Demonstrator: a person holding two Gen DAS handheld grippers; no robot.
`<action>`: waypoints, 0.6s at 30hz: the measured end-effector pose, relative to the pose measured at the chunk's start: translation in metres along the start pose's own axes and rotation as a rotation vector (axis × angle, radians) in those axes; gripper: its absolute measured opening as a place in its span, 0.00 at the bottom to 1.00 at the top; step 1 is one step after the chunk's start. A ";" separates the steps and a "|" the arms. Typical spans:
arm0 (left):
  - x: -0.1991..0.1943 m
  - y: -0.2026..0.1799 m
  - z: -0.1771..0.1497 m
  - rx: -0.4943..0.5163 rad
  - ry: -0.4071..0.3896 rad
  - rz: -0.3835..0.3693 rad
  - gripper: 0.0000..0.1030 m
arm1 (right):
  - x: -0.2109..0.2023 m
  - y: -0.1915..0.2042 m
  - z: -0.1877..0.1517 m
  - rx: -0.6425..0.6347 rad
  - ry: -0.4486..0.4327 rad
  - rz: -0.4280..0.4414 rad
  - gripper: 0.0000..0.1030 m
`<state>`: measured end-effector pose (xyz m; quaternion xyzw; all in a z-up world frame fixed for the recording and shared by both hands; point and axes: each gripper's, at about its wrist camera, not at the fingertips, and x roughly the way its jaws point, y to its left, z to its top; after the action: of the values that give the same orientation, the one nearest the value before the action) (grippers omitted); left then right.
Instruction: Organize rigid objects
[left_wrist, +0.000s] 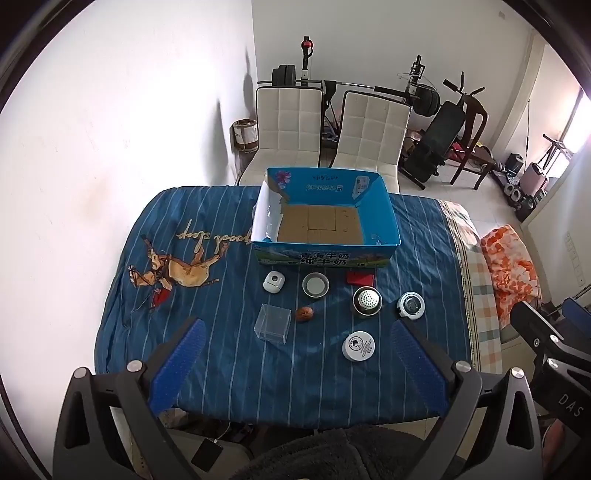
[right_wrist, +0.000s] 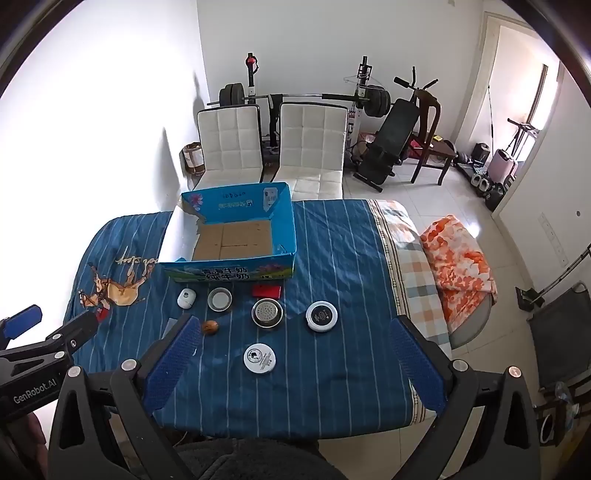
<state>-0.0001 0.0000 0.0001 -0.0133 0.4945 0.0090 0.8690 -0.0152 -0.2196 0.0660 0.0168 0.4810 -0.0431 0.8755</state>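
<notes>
An open blue milk carton box (left_wrist: 382, 218) (right_wrist: 284, 225) stands at the far side of the table. In front of it lie a white device (left_wrist: 273, 281) (right_wrist: 186, 297), a metal lid (left_wrist: 315, 285) (right_wrist: 219, 298), a red box (left_wrist: 360, 277) (right_wrist: 266, 291), a metal strainer cup (left_wrist: 366, 300) (right_wrist: 267, 312), a white-rimmed black disc (left_wrist: 410, 305) (right_wrist: 321, 315), a clear plastic box (left_wrist: 272, 323), a walnut (left_wrist: 304, 314) (right_wrist: 209, 326) and a white round tin (left_wrist: 358, 345) (right_wrist: 259, 357). My left gripper (left_wrist: 295, 352) is open above the near table edge. My right gripper (right_wrist: 293, 350) is open too, over the white tin.
The table has a blue striped cloth (left_wrist: 221, 280) (right_wrist: 340, 258). Two white chairs (left_wrist: 288, 122) (right_wrist: 310, 136) stand behind it, with gym gear beyond. An orange patterned cushion (left_wrist: 511, 260) (right_wrist: 458, 258) sits to the right.
</notes>
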 end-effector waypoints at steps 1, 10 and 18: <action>0.000 0.000 0.000 0.002 -0.010 0.004 1.00 | 0.000 0.000 0.000 -0.001 0.002 -0.002 1.00; -0.006 0.003 0.008 -0.001 -0.018 0.008 1.00 | -0.001 -0.001 0.002 -0.009 -0.009 -0.021 1.00; 0.000 -0.001 0.012 0.013 -0.004 -0.003 1.00 | -0.001 -0.002 0.004 -0.001 -0.006 -0.023 1.00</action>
<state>0.0105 -0.0006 0.0063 -0.0085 0.4928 0.0045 0.8701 -0.0127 -0.2217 0.0688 0.0104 0.4785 -0.0530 0.8764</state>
